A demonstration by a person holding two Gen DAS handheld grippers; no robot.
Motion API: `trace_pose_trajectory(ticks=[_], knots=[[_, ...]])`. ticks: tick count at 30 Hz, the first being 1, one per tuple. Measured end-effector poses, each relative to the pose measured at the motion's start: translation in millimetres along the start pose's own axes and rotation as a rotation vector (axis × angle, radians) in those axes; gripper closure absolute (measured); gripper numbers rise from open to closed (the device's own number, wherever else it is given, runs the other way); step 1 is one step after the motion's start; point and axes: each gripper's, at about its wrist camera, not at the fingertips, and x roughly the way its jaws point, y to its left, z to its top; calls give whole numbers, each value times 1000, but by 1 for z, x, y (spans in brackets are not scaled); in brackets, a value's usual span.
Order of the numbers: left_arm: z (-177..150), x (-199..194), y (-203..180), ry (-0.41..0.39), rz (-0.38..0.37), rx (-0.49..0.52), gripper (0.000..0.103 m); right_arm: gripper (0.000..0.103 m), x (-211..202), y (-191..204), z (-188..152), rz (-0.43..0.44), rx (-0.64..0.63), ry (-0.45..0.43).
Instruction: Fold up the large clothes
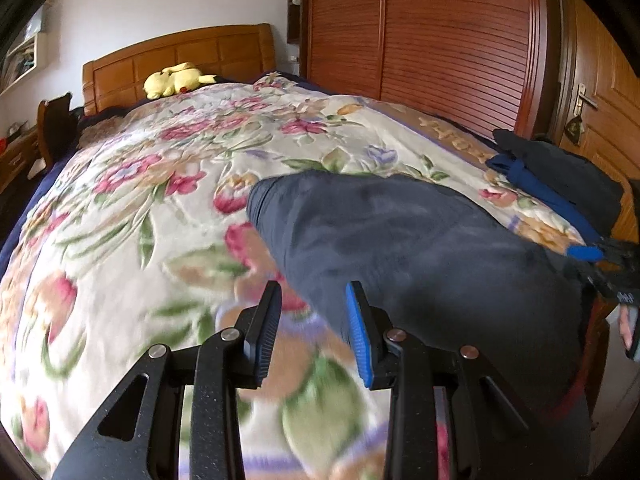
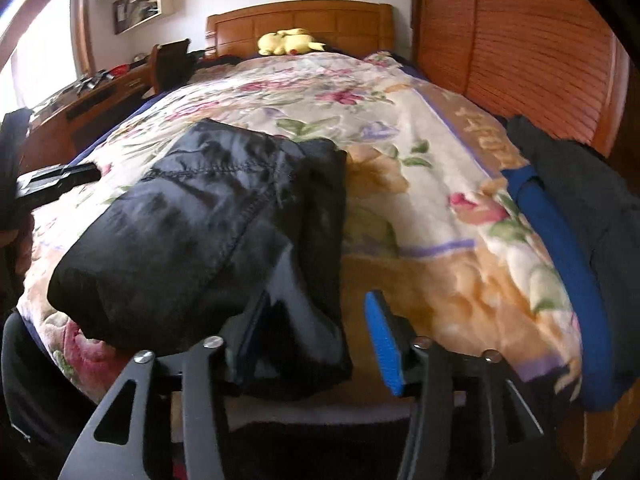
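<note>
A dark padded garment (image 1: 420, 248) lies folded in a thick bundle on the floral blanket (image 1: 160, 200) near the bed's foot. In the right wrist view the same garment (image 2: 200, 220) shows shiny black cloth with stitched seams. My left gripper (image 1: 314, 288) is open at the bundle's left edge; the cloth reaches its right finger (image 1: 360, 336), and the pads do not press on it. My right gripper (image 2: 320, 300) is open at the bundle's near right corner. A flap of the cloth lies between its jaws and covers the left finger, while the blue right pad (image 2: 384, 344) stands apart from it.
A second pile of dark clothes with a blue band (image 2: 560, 208) sits at the bed's right edge. A yellow plush toy (image 1: 176, 80) lies by the wooden headboard (image 1: 180, 52). A slatted wardrobe (image 1: 440, 40) and a door (image 1: 600, 100) stand right of the bed, a desk (image 2: 100, 92) left.
</note>
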Motion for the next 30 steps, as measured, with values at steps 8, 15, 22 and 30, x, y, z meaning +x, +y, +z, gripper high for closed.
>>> trace_pose_trajectory(ticks=[8,15,22,30], knots=[[41,65,11,37,-7,42,69,38,37,2,-7,48,39,88],[61,121,24,83,27,50,69,38,49,-4,-8,95,52,81],[62,162,36,138,163,72,21,37,52,-7,-10,115,65,70],[65,179,62,178,73,-4,0,37,56,-3,-11,125,70,91]])
